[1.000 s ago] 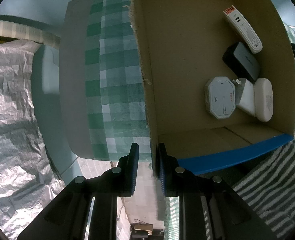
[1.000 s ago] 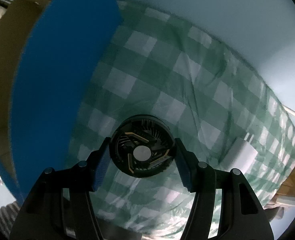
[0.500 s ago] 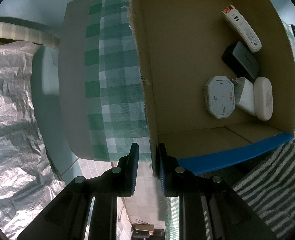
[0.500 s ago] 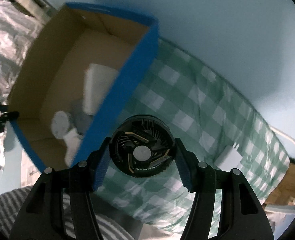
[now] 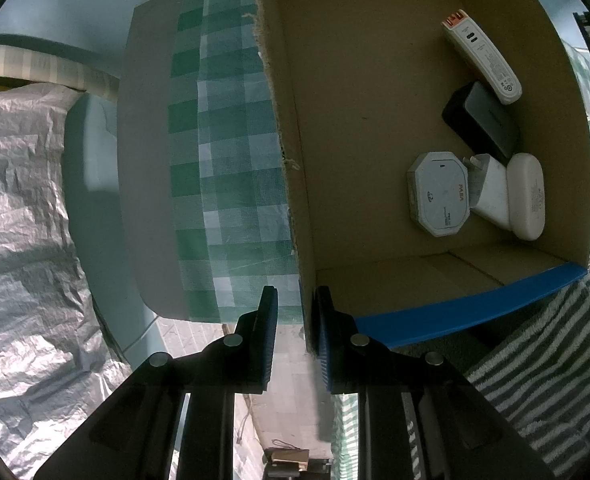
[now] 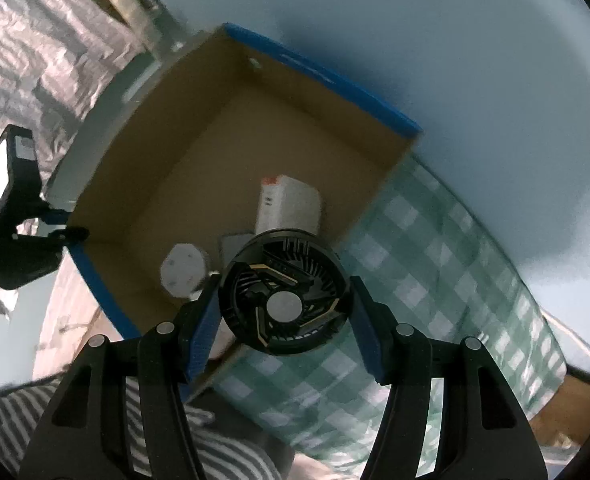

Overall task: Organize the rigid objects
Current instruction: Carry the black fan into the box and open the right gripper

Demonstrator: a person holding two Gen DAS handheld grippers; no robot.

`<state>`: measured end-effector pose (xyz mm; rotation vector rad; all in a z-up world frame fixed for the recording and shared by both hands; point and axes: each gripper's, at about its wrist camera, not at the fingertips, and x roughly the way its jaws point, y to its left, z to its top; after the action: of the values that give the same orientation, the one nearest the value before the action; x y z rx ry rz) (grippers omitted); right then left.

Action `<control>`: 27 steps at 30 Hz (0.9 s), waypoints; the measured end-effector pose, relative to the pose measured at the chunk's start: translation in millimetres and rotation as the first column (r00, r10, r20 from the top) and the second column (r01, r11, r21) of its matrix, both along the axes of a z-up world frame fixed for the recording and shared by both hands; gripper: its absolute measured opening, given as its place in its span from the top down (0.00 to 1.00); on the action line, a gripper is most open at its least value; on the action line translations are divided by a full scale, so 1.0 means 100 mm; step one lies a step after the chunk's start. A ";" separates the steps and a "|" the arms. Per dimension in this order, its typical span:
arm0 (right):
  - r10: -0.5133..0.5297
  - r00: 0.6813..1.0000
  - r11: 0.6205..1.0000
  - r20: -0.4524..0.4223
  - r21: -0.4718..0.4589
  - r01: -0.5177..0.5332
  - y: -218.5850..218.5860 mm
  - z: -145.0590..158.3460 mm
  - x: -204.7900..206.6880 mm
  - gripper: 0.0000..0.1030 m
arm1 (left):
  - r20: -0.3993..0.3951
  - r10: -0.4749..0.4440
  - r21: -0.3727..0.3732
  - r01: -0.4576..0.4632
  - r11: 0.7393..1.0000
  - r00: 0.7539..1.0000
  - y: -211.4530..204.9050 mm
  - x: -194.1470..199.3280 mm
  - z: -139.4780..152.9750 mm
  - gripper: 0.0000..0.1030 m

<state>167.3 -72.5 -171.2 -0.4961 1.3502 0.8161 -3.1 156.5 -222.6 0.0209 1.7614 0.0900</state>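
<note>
The right hand-held gripper pinches a round black fan above the cardboard box; the left hand-held gripper clamps the box's wall; next, lower and release.

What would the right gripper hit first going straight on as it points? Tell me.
Probably the cardboard box: the right gripper, shut on the black fan, points at its near side wall's rim, the white power bank just inside. Depth unclear.

Left gripper: matte black angular plastic arms, round silver screw heads at the joints, ribbed blue pads on both fingers. Right gripper: identical black arms, silver screws, blue pads.
</note>
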 end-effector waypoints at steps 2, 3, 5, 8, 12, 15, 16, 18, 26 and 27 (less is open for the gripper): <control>0.019 1.000 1.000 -0.002 -0.001 -0.019 0.08 -0.02 -0.02 0.41 | 0.001 0.002 0.000 -0.002 1.000 1.000 0.00 0.00 0.00 0.82; 0.029 1.000 1.000 -0.001 -0.003 -0.029 0.13 -0.02 -0.03 0.41 | 0.003 0.002 -0.001 -0.002 1.000 1.000 0.01 0.00 0.01 0.82; 0.043 0.999 0.999 -0.002 -0.008 -0.043 0.20 -0.04 -0.06 0.41 | 0.004 0.003 -0.002 -0.003 1.000 1.000 0.01 0.00 0.01 0.82; 0.068 0.998 0.998 -0.008 -0.018 -0.068 0.31 -0.10 -0.10 0.41 | 0.003 0.003 -0.001 -0.003 1.000 1.000 0.01 -0.01 0.01 0.82; 0.091 0.996 0.995 -0.024 -0.029 -0.091 0.40 -0.21 -0.16 0.41 | 0.003 0.004 -0.001 -0.004 1.000 1.000 0.01 -0.01 0.01 0.82; 0.095 0.994 0.994 -0.047 -0.043 -0.097 0.45 -0.35 -0.19 0.41 | 0.003 0.004 -0.001 -0.004 1.000 1.000 0.00 0.00 0.02 0.82; 0.097 0.994 0.994 -0.053 -0.046 -0.100 0.46 -0.39 -0.20 0.41 | 0.003 0.003 0.000 -0.003 1.000 1.000 0.01 -0.01 0.01 0.82; 0.106 0.992 0.993 -0.064 -0.053 -0.109 0.47 -0.46 -0.22 0.41 | 0.003 -0.002 0.002 0.002 1.000 1.000 0.00 -0.01 0.01 0.82; 0.109 0.991 0.991 -0.071 -0.072 -0.114 0.45 -0.65 -0.23 0.41 | 0.003 -0.010 0.007 0.010 1.000 1.000 -0.01 -0.02 0.02 0.82; 0.103 0.992 0.991 -0.070 -0.075 -0.108 0.44 -0.66 -0.22 0.40 | 0.003 -0.010 0.008 0.010 1.000 1.000 -0.02 -0.02 0.02 0.82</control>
<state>144.9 -28.7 -237.1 -0.6113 1.4302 0.8750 -4.8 154.9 -220.5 0.0351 1.7574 0.0896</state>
